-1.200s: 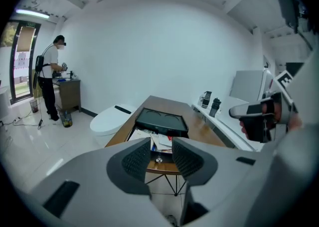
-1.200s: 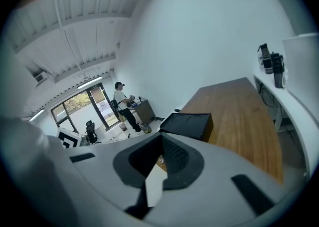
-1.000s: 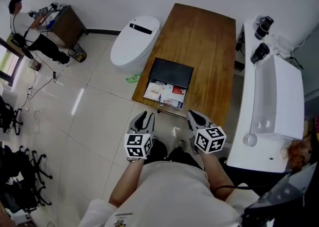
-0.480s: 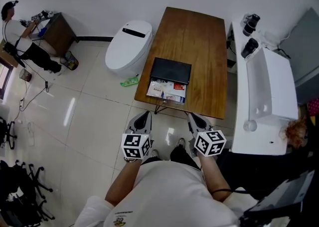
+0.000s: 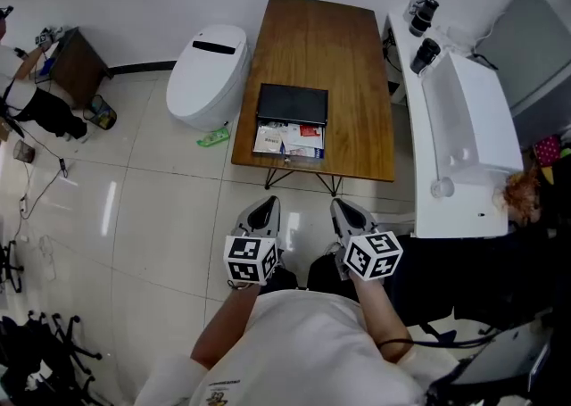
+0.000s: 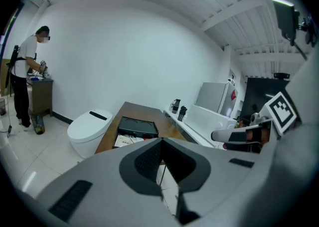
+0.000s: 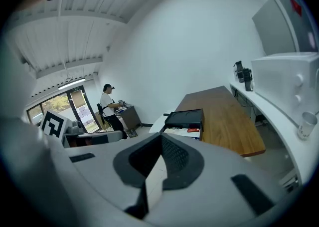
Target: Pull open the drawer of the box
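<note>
Black box [image 5: 293,103] on the wooden worktop [image 5: 332,38], by its near left corner. Its drawer [image 5: 287,141] is pulled out toward the near edge and full of paper packets [image 5: 308,131] with red and white print, too small to read. No legible brand on the box lid.

Left hand-held gripper [image 5: 265,205] has its jaws fully together with nothing between them. It is held low in front of the torso, off the worktop's near edge, over the floor [image 5: 161,208]. Right hand-held gripper [image 5: 343,209] is just beside it, parallel, jaws also together and empty. Both point toward the worktop, well apart from the drawer. Each has a marker cube [image 5: 249,260] showing black-white squares.

White toilet [image 5: 207,74] stands left of the worktop. A person [image 5: 36,105] stands far left.
</note>
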`<state>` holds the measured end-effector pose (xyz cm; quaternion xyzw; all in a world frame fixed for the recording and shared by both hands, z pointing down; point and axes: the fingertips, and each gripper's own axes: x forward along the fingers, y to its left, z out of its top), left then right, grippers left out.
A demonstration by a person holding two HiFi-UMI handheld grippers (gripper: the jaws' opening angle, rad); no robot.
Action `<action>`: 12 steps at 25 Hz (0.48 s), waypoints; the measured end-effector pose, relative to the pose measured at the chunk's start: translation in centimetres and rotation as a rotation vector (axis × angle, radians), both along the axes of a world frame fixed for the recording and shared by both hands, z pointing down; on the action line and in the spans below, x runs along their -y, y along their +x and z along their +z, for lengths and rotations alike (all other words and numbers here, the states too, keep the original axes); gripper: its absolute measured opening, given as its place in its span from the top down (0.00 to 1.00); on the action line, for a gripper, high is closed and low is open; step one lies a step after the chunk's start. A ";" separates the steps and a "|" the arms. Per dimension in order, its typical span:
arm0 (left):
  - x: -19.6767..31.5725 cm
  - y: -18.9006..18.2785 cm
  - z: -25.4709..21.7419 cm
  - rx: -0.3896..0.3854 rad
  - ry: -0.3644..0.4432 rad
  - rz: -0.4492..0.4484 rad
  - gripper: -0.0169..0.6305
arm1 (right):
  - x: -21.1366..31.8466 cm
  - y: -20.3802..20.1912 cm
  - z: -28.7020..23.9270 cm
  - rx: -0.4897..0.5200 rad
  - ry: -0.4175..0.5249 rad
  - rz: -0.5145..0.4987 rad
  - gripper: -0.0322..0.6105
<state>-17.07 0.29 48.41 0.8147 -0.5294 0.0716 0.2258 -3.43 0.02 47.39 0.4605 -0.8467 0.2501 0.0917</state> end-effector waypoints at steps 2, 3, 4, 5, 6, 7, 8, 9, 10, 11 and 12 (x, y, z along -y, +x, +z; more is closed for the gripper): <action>-0.5 0.8 -0.4 -0.003 0.009 0.008 0.97 | -0.2 -0.1 -0.3 0.006 0.010 -0.009 0.97; -0.6 1.0 -0.6 -0.003 0.014 0.009 0.97 | -0.2 -0.2 -0.5 0.008 0.018 -0.019 0.97; -0.7 1.2 -0.8 -0.001 0.018 0.006 0.97 | -0.2 -0.2 -0.8 0.007 0.028 -0.030 0.97; -0.7 1.3 -1.0 0.002 0.022 -0.001 0.97 | 0.0 -0.3 -1.1 0.004 0.038 -0.042 0.97; -0.7 1.3 -1.2 0.004 0.025 -0.011 0.97 | 0.1 -0.3 -1.6 0.000 0.050 -0.052 0.97; -0.7 1.3 -1.4 0.007 0.029 -0.020 0.97 | 0.3 -0.2 -2.0 -0.003 0.062 -0.060 0.97; -0.7 1.4 -1.6 0.009 0.033 -0.029 0.97 | 0.5 -0.1 -2.5 -0.002 0.073 -0.066 0.97; -0.6 1.7 -1.7 0.012 0.036 -0.036 0.97 | 0.6 0.2 -2.8 0.000 0.082 -0.070 0.97; -0.6 2.0 -1.8 0.014 0.037 -0.042 0.97 | 0.7 0.5 -3.0 0.002 0.086 -0.073 0.97; -0.6 2.4 -1.8 0.014 0.037 -0.046 0.97 | 0.7 0.8 -3.1 0.004 0.088 -0.077 0.97; -0.7 2.8 -1.7 0.015 0.036 -0.049 0.97 | 0.6 1.1 -3.0 0.004 0.087 -0.083 0.97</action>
